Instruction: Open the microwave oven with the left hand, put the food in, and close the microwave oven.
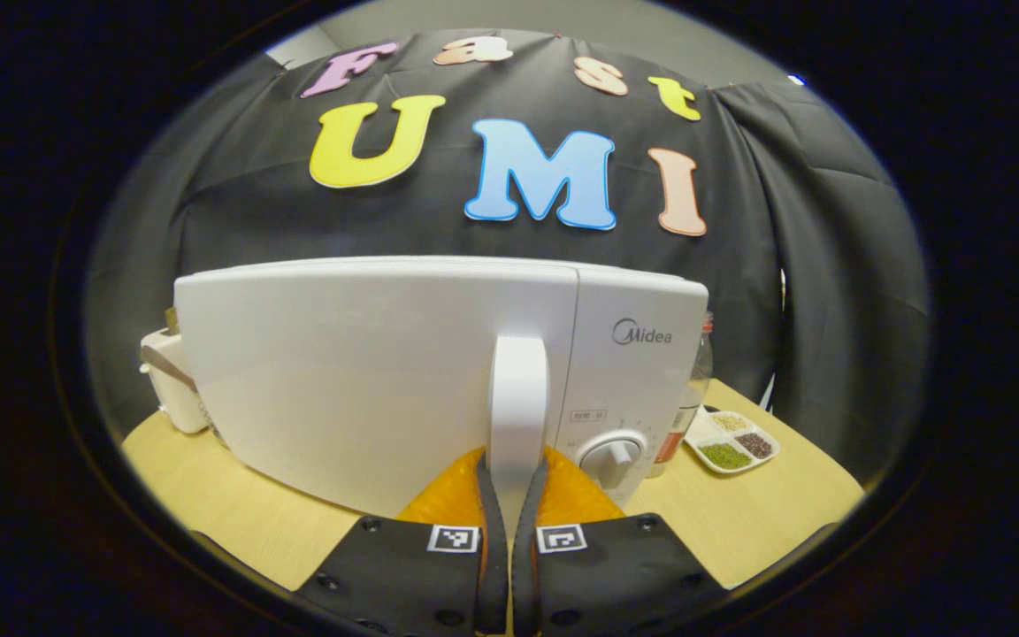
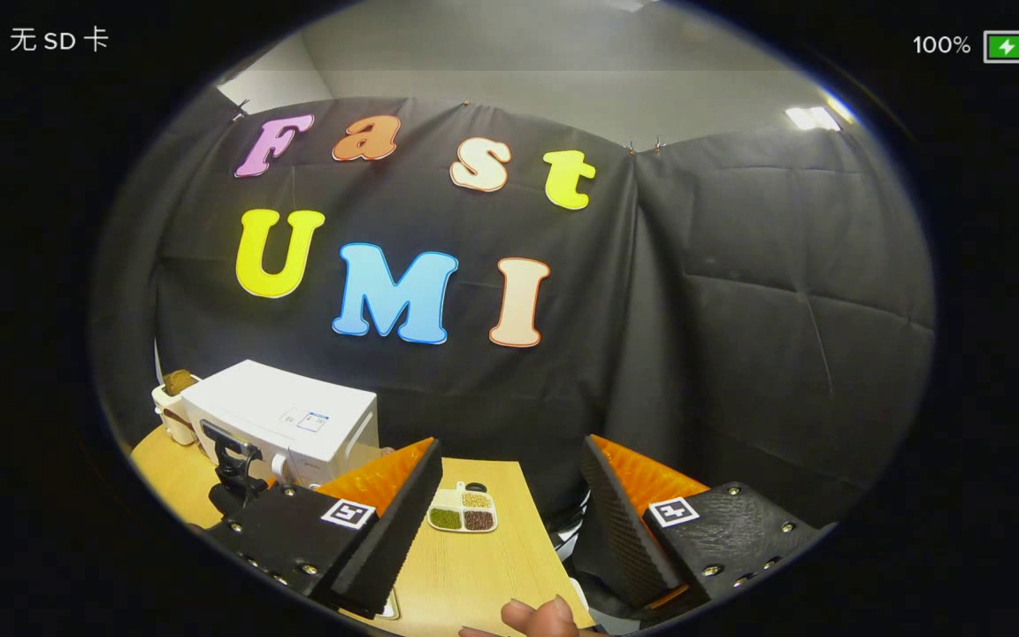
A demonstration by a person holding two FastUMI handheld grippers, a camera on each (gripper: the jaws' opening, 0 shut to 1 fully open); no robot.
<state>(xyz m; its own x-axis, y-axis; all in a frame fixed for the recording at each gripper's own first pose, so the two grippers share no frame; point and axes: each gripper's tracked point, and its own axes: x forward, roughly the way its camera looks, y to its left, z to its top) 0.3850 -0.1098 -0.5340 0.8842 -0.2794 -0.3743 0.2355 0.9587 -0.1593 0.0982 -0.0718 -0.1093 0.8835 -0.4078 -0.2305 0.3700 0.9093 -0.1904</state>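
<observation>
The white microwave (image 1: 368,372) stands on the wooden table, right in front of me in the left gripper view. Its upright white door handle (image 1: 517,389) runs down between my left gripper's fingers, and my left gripper (image 1: 517,473) is shut on it. The door looks flush with the body. In the right gripper view the microwave (image 2: 297,416) sits far off at the lower left, with the other gripper (image 2: 235,469) against its front. My right gripper (image 2: 509,442) hangs above the table with its jaws wide apart and nothing between them.
A round dial (image 1: 613,458) sits right of the handle. Beside the microwave stand a bottle (image 1: 695,380) and a white tray of grains (image 1: 731,440), also in the right gripper view (image 2: 463,511). A white appliance (image 1: 169,389) is at the left. A person's fingertip (image 2: 545,615) shows below.
</observation>
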